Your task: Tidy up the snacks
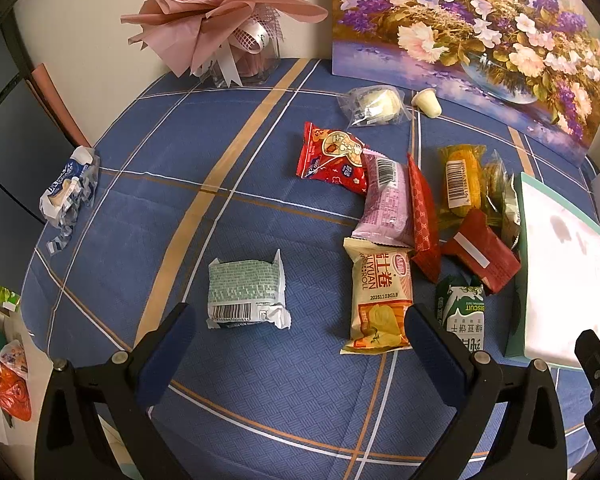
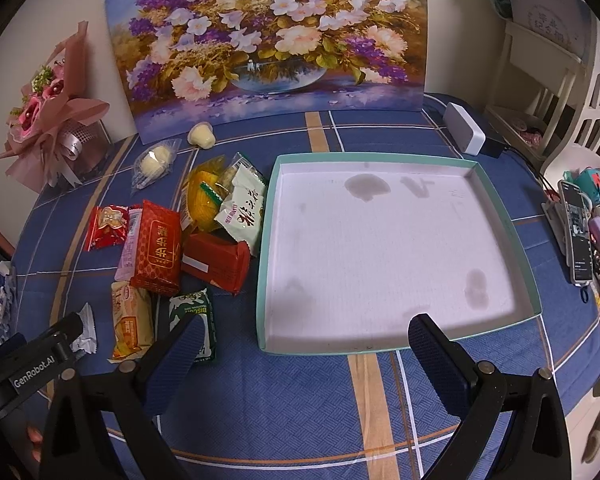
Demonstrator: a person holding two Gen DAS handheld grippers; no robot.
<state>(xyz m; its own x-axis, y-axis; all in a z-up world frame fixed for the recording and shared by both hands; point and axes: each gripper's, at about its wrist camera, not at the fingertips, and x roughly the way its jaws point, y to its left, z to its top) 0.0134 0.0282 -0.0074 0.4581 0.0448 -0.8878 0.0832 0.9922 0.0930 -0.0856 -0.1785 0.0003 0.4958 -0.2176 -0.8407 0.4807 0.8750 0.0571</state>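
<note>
Two claws wide open, empty | left claw [image 1: 296, 344] | right claw [image 2: 304, 340] | tray [image 2: 269, 216] bare

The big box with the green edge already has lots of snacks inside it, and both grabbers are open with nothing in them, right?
Not quite. The box is empty: the right wrist view shows only its bare white bottom with some stains. The snacks lie on the tablecloth beside it. The rest is right: the left gripper and right gripper are both open and hold nothing.
</note>
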